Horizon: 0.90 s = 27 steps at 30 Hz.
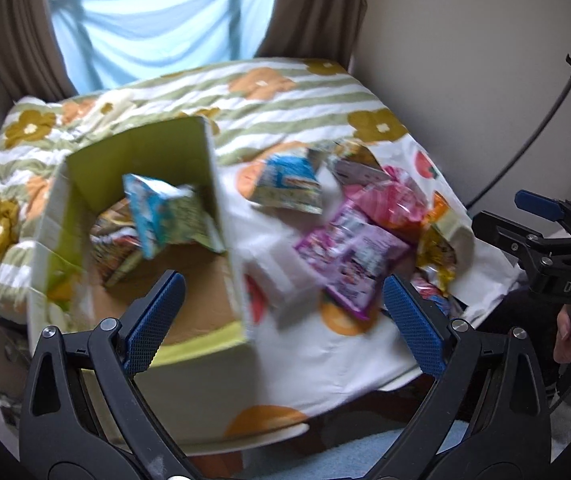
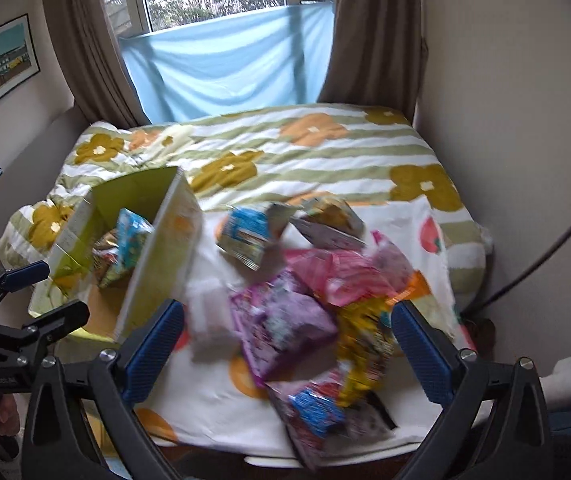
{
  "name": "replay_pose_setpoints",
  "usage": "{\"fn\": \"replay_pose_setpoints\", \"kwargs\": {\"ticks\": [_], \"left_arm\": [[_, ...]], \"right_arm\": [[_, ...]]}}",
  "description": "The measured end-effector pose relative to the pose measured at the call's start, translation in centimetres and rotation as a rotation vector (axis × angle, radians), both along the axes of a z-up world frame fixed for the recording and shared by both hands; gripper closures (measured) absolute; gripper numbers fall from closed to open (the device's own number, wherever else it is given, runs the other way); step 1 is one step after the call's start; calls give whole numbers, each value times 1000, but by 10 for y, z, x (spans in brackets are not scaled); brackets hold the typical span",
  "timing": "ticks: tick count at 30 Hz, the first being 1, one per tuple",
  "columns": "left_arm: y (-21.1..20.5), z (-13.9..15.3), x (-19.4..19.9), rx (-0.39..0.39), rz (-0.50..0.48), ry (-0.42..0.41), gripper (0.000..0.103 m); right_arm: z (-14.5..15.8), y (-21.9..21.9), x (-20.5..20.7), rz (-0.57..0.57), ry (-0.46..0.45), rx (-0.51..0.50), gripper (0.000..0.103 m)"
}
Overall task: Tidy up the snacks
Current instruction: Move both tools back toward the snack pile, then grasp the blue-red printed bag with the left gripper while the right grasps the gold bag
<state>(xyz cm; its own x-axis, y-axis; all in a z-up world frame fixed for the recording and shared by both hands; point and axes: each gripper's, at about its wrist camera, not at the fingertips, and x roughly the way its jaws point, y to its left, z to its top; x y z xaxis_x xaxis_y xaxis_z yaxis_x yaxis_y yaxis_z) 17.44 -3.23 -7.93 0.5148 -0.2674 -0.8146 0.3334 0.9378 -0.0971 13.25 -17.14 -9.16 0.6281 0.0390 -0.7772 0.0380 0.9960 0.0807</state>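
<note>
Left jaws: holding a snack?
No, the left gripper is open with nothing between its jaws; the blue pack is in the box.

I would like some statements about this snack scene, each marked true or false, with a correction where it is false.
1. The left hand-held gripper is open and holds nothing. True.
2. The cardboard box is empty. False: a blue snack pack and other packs lie in it.
3. The purple snack pack lies outside the box, on the white cloth. True.
4. The right hand-held gripper is shut on a pink pack. False: it is open and holds nothing.
5. The box stands to the right of the loose pile. False: it stands to the left.
</note>
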Motion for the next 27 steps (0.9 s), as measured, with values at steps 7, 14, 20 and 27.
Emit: {"fn": "replay_pose_setpoints", "kwargs": {"ticks": [7,14,20,27], "left_arm": [[-63,-42,-21,-43,-26,133,4],[-108,-96,-28,-102,-52,237,4],[-133,-135,-25,-136,-62,283,4],[-158,-160,-19,-128,-75,264,5]], "right_arm": [[-22,-52,-10,72,31,13,0],[-61,-75,-1,171,54,44,0],[-109,-83,12,232,87,87,5],[-141,-90,24,256,109,159,17]]}}
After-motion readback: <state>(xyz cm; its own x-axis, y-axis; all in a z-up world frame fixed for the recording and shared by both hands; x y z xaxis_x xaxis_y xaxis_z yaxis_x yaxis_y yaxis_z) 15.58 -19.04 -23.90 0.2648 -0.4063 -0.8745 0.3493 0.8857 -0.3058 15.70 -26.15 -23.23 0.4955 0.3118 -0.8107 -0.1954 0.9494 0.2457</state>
